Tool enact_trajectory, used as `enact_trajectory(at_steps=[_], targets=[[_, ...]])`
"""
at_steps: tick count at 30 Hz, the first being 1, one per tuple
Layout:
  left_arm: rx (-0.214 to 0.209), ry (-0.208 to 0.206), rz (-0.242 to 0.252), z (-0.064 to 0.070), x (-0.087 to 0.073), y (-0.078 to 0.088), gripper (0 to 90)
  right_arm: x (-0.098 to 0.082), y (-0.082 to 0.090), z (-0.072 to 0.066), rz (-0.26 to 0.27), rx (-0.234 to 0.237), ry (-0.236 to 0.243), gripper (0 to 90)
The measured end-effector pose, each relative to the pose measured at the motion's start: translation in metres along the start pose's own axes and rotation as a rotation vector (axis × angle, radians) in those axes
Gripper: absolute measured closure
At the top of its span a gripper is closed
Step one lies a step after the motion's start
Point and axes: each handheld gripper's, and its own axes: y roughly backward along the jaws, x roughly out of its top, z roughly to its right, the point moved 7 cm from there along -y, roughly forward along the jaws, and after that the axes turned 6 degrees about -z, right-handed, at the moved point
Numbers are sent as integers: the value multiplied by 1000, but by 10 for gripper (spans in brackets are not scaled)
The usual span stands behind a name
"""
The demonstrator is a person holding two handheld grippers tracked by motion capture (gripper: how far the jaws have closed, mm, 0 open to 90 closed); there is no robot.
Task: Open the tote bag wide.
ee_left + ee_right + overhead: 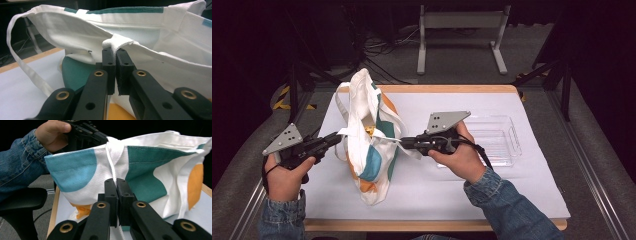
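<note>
**A:** Where does the work stand?

**B:** On the white table cover (512, 195), the tote bag (372, 145) stands near the left of the middle, its mouth held open between the two tools. A clear plastic tray (497, 140) lies to the right, just behind the right hand (462, 157).

**A:** And the grips?

**B:** The left gripper (334, 137) has its jaws pressed together on a fold of the bag's white rim (117, 42). The right gripper (404, 142) is clamped likewise on the opposite rim (113, 170), where the cloth seam runs down between the jaws.

**A:** How should the step go, then?

**B:** I judge it is spreading the mouth. Pull both hands apart evenly and level, so the opening stays taut and the bag doesn't tip. Keep both clamps firm; thin cloth can slip out. Something yellow (369, 131) sits inside, so avoid lifting sharply. The loose handle strap (27, 70) hangs on the left gripper's side; keep it clear of the jaws.
</note>
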Motion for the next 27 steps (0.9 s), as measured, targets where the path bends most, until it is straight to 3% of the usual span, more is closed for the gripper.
enact_trajectory(at_steps=[9,23,27], targets=[[24,11,-16,-6,-4,16,873,-15,18,0,34,-9,-56,877],[44,22,-41,-11,-10,29,871,-46,31,1,25,-29,-121,876],[65,33,-21,-15,-9,34,871,-55,31,2,12,-28,-143,877]])
